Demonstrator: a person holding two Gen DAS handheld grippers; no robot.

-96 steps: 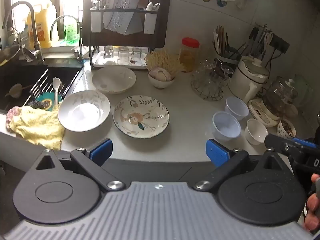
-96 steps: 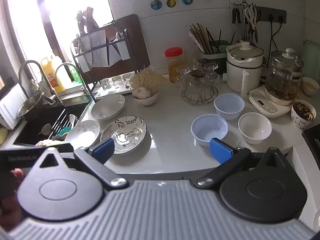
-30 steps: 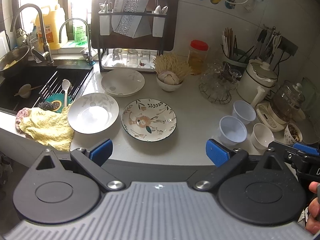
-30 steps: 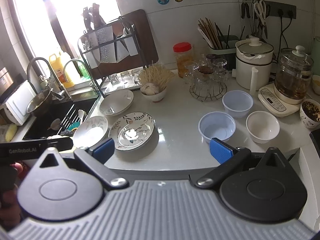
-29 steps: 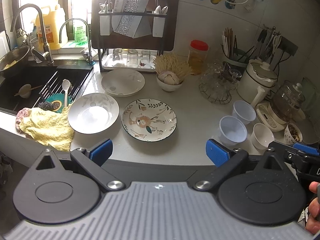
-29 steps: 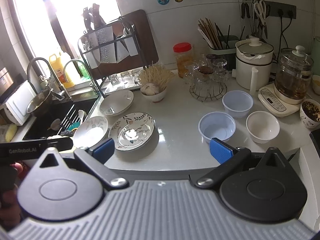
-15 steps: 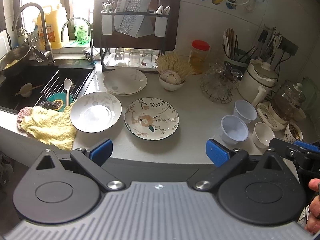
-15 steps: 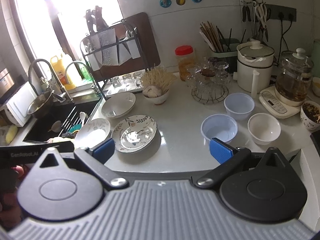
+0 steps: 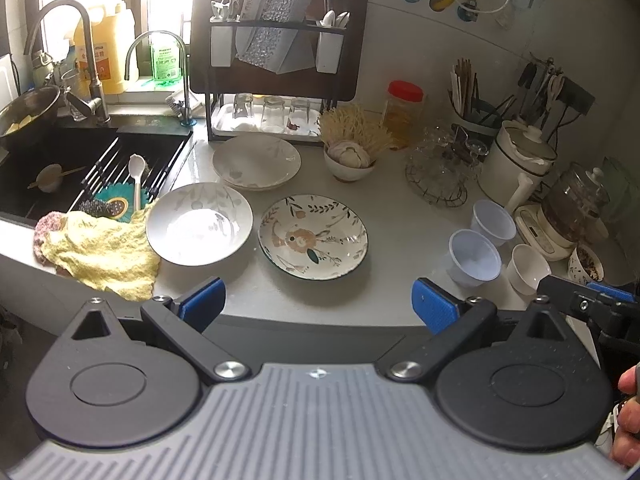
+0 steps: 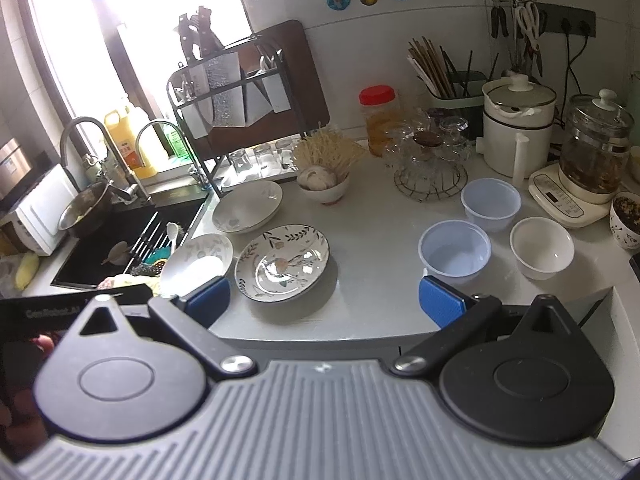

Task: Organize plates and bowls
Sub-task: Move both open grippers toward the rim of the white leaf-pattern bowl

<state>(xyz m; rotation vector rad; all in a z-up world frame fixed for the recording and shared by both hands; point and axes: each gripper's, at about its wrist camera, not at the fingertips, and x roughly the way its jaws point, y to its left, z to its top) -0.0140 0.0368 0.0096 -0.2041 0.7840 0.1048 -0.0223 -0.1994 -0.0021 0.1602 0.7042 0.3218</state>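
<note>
On the counter (image 9: 400, 248), lying well apart from both tools: floral plate (image 9: 313, 237) at centre, white leaf-patterned plate (image 9: 199, 223) just beside it on the sink side with its rim resting against the yellow cloth (image 9: 100, 252), and a third pale plate (image 9: 256, 162) behind them, near the dish rack (image 9: 276, 60). Sitting further to the right as a loose cluster: two bluish translucent bowls (image 10: 455, 252) (image 10: 491, 204) and a small white bowl (image 10: 542, 247), near one another but not nested. Hovering off the counter's front edge, left tool (image 9: 316, 304) with blue pads spread wide and holding nothing; likewise right tool (image 10: 324, 300), gaping fully and empty. Judging the plates as glazed ceramic: stiff, fairly heavy, slick and liable to chip, so likely best pinched at the raised rim with one pad under the lip and one inside, then lifted level for stacking. Judging the bluish bowls as thin plastic: light, slightly flexible, apt to slide or tip under a sideways push, so better taken on the wall just under the rim. Treating the white bowl as probably ceramic and fragile, calling for a firm rim grip. Nothing stacked yet; sorting apparently not yet begun.
</note>
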